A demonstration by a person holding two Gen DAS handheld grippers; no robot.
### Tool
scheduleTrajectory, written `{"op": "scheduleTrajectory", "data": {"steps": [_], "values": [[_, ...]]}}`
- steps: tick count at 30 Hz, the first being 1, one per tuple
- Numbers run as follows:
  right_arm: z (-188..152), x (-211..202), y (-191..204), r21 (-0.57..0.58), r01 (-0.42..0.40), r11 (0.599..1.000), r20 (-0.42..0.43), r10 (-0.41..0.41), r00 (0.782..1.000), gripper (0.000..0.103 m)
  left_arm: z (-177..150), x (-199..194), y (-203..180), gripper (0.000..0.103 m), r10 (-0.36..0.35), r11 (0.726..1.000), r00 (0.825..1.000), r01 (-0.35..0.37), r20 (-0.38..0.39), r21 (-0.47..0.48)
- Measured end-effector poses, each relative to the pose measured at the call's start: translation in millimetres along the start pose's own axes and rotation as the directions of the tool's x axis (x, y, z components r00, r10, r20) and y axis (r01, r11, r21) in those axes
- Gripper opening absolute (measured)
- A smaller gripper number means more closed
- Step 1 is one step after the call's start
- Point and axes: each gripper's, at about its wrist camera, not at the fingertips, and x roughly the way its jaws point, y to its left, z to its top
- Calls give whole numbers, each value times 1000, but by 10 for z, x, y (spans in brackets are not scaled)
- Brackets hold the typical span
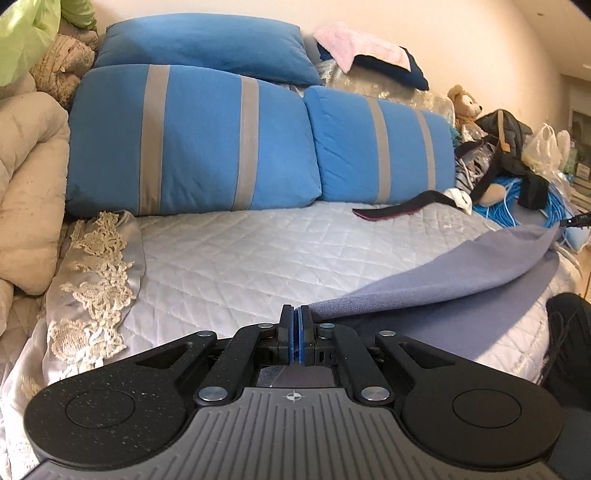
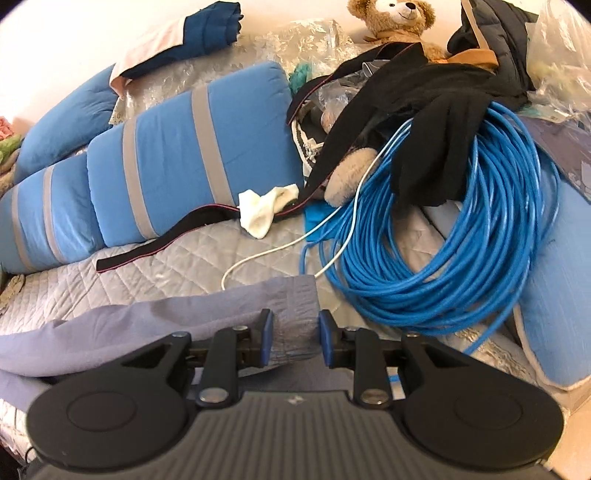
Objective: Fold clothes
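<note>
**Clearly a two-ended hold on one garment, with only one end pinched**

Seen from the left wrist, the left gripper (image 1: pixel 295 334) is shown with its blue pads pressed together, only a thin seam left between them. The lavender garment (image 1: pixel 443 280) rises from just beside the right pad and stretches away to the right, lifted off the quilted bed cover (image 1: pixel 240 258); an edge of cloth appears to be nipped between the pads, though the pinch itself is too slim to be made out with certainty. The sag and lift of the cloth suggest it is being held taut for a fold. Striped blue cushions (image 1: pixel 192 140) are ranged along the back of the bed, well apart from the work, and a lace-trimmed cloth (image 1: pixel 96 280) lies at the left.

Seen from the right wrist, the right gripper (image 2: pixel 293 334) is held with its fingers wide apart, and the gathered waistband end of the lavender garment (image 2: pixel 291 306) lies between them, unclamped. This placement is judged to be a lining-up for a grasp, so that both ends can be carried together. A coil of blue cable (image 2: pixel 461 240) lies just beside the garment's end and could be snagged. A white sock (image 2: pixel 264 210), black clothing (image 2: pixel 424 110) and a teddy bear (image 2: pixel 397 16) are heaped further back.
</note>
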Motion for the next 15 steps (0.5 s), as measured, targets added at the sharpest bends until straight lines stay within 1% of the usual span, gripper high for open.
{"op": "scheduleTrajectory", "data": {"steps": [2, 3, 4, 5, 6, 7, 8, 9, 10, 11, 12, 15], "values": [[-58, 13, -17, -1, -3, 1000, -32, 3, 999, 19, -64, -15, -39, 3, -5, 1000, 999, 6, -40, 31], [-99, 26, -29, 4, -1, 1000, -47, 1, 999, 19, -104, -22, -62, 5, -3, 999, 998, 6, -64, 50], [-161, 39, -53, 17, 4, 1000, -68, -3, 998, 25, -142, -28, -75, 5, 7, 998, 996, -2, -86, 61], [-221, 49, -67, 22, 16, 1000, -85, -14, 996, 44, -174, -45, -65, 5, 14, 999, 995, -9, -102, 50], [-284, 57, -73, 19, 37, 999, -100, -35, 994, 53, -195, -70, -46, 7, 18, 999, 993, -14, -114, 33], [-346, 53, -65, 3, 67, 998, -109, -67, 992, 75, -189, -114, -8, 18, 12, 1000, 994, -12, -110, -1], [-394, 34, -58, -5, 86, 996, -108, -86, 990, 90, -174, -156, 21, 42, 11, 999, 994, -14, -105, -30], [-441, 10, -48, -12, 100, 995, -107, -101, 989, 93, -137, -193, 23, 57, 20, 999, 995, -24, -96, -42], [-481, -25, -31, -14, 104, 995, -102, -105, 989, 96, -92, -226, 16, 80, 28, 998, 996, -32, -87, -49], [-507, -56, -15, -12, 104, 995, -95, -105, 990, 101, -28, -249, -19, 84, 32, 999, 997, -35, -75, -41], [-530, -87, 5, -13, 109, 994, -84, -109, 990, 103, 39, -266, -63, 85, 35, 999, 997, -37, -64, -30], [-587, -149, 96, -45, 135, 990, -50, -137, 989, 103, 257, -244, -295, 85, 35, 999, 999, -34, -38, 28]]}}
